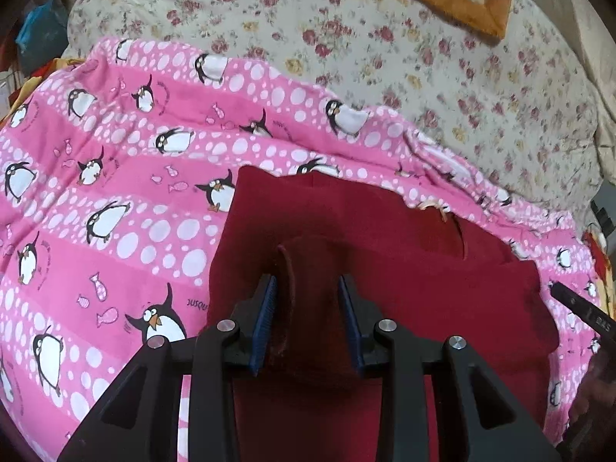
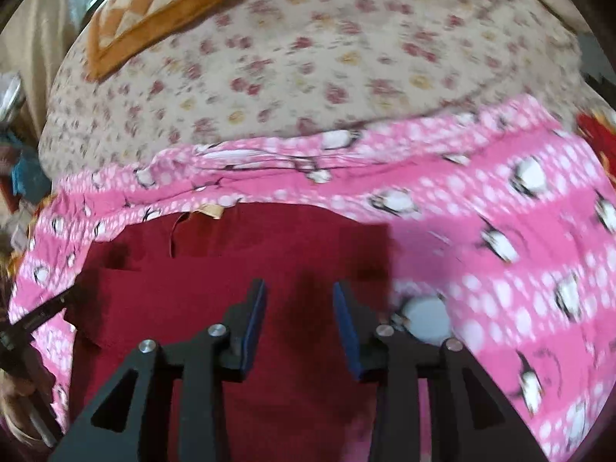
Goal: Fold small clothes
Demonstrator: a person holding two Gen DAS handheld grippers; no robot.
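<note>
Floral bedsheet [image 1: 442, 77] fills the background, and nearer the cameras lies the pink penguin blanket [image 1: 115, 177], which serves as the landmark. On that blanket's near part sits the dark red garment [image 1: 423, 281], spread mostly flat with a small label at its far edge, right against the blanket's rumpled hem.

Over to the left gripper [image 1: 308, 308]: its jaws stand a little apart, with an upright ridge of the red cloth between them. The ridge looks close to the left pad, but whether the pads actually press on it cannot be told. The right gripper [image 2: 300, 308] hovers above the garment's side toward the bare pink of the blanket, jaws apart and nothing between them; that view is blurred.

Now the danger. If the left side's hold is loose, the pinched ridge could slip out as it lifts, and the fold would collapse into a lump. And the blanket is soft and wrinkled, so a low grab could catch pink cloth along with red.
</note>
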